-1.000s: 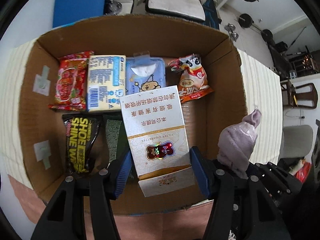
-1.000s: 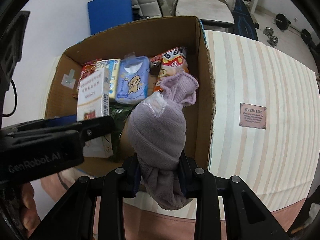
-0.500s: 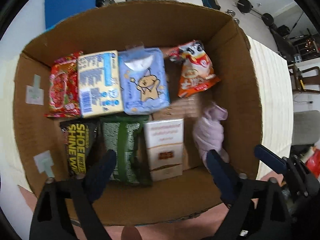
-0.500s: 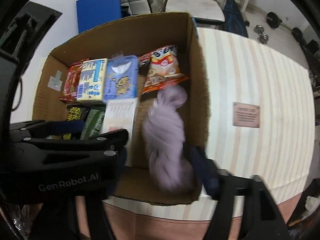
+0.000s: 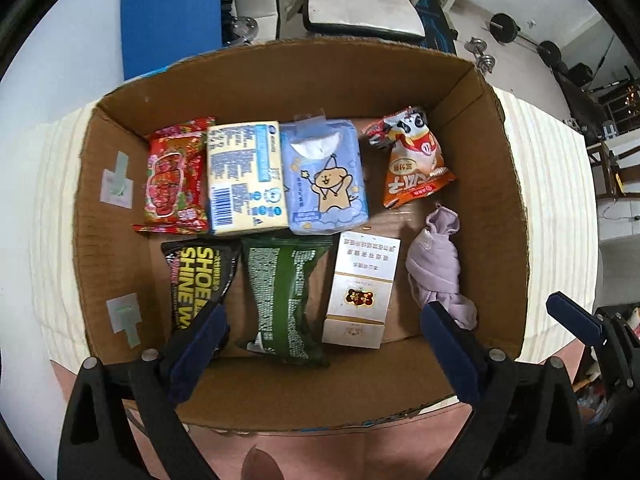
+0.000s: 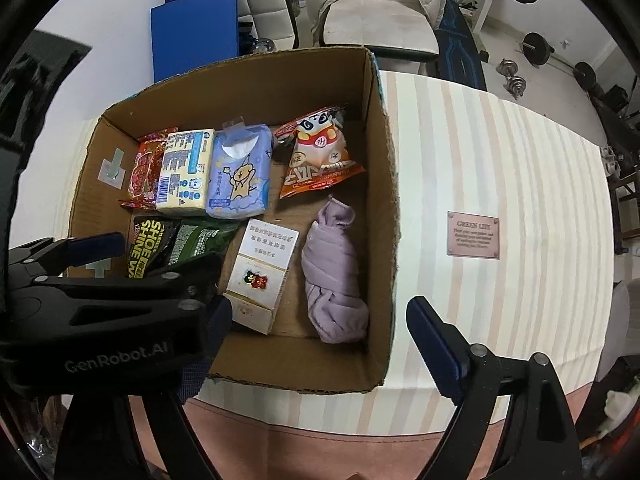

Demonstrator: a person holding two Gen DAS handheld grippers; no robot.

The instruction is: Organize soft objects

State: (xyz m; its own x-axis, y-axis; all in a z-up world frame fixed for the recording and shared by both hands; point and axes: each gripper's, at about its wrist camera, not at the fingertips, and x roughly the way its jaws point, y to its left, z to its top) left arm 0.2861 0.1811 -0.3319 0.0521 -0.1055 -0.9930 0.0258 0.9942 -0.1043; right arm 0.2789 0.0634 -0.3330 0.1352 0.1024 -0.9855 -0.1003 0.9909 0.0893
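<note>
An open cardboard box (image 5: pixel 496 184) (image 6: pixel 384 184) holds the goods. A knotted lilac cloth (image 5: pixel 436 268) (image 6: pixel 334 272) lies at its near right, beside a white and gold carton (image 5: pixel 362 284) (image 6: pixel 262 268). A green pack (image 5: pixel 286 292), a black shoe-shine pack (image 5: pixel 196 276), a red pack (image 5: pixel 174 176), a yellow pack (image 5: pixel 244 176), a blue tissue pack (image 5: pixel 324 180) and an orange snack bag (image 5: pixel 412 160) fill the rest. My left gripper (image 5: pixel 326 352) is open and empty above the box's near wall. My right gripper (image 6: pixel 320 352) is open and empty; its left finger is hidden behind the left gripper.
The box stands on a striped tablecloth (image 6: pixel 500 168) with a small brown label (image 6: pixel 473 235). Beyond the table are a blue board (image 6: pixel 196 32), a white chair (image 6: pixel 376 28) and dumbbells (image 6: pixel 512 76) on the floor.
My left gripper opened and let the carton down into the box. My right gripper opened and dropped the lilac cloth into the box. Both grippers have pulled back.
</note>
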